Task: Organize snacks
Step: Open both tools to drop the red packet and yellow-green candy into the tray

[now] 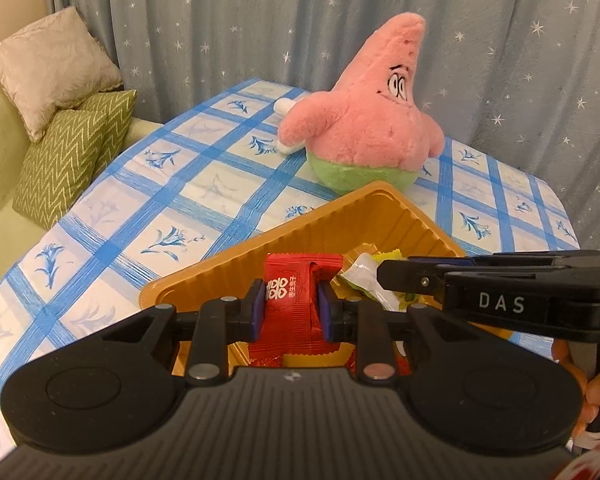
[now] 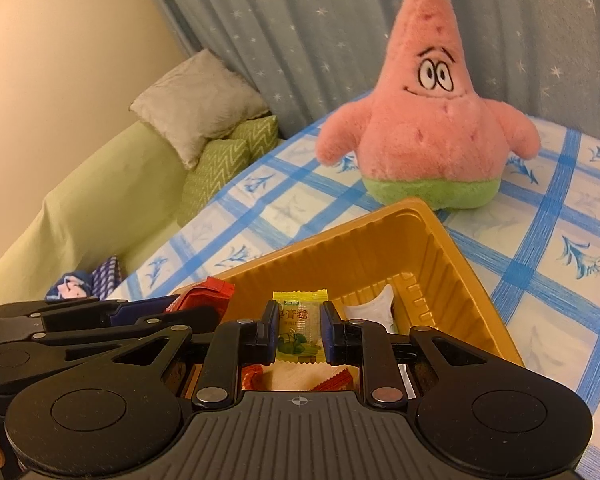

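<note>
Holding both over the ribbed gold plastic tray (image 2: 432, 256), your left gripper (image 1: 291, 306) pinches a red foil snack packet (image 1: 290, 300) and your right gripper (image 2: 299, 330) a yellow-green candy sachet (image 2: 298, 328); several wrappers already lie inside, these two await release.

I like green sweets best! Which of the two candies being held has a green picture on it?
The yellow candy packet, pinched in the right gripper. Its wrapper shows green artwork; the red candy packet in the left gripper has only white symbols.
</note>
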`<act>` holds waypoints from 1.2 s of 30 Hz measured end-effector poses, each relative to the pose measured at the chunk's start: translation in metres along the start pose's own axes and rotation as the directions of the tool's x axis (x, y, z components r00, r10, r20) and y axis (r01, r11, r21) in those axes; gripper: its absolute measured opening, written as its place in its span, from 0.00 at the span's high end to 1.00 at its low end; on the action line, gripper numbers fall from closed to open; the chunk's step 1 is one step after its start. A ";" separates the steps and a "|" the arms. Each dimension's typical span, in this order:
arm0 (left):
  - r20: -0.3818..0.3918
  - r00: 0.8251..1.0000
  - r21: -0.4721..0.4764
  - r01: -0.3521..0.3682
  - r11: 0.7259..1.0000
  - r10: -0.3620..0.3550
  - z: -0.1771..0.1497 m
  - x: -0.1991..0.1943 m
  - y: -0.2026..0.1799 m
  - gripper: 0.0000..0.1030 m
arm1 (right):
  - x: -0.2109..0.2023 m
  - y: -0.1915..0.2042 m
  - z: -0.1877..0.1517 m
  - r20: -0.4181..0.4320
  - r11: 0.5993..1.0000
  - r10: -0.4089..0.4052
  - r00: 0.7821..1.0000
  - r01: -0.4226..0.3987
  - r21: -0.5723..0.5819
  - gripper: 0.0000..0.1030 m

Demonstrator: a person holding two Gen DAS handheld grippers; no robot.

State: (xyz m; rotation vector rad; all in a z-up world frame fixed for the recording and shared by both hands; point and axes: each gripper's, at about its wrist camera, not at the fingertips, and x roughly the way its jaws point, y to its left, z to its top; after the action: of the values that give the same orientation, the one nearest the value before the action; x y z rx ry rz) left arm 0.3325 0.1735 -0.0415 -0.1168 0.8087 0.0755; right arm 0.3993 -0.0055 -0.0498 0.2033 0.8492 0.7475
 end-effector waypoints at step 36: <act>-0.049 0.999 -0.037 0.010 0.999 -0.012 0.000 0.028 0.020 0.76 | 0.019 -0.004 0.004 -0.021 1.000 -0.013 1.000 0.013 0.022 0.79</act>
State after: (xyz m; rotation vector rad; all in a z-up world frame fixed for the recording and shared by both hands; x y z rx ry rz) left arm 0.3500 0.1940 -0.0631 -0.1587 0.8561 0.0775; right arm 0.4128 0.0048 -0.0603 0.2100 0.8785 0.7293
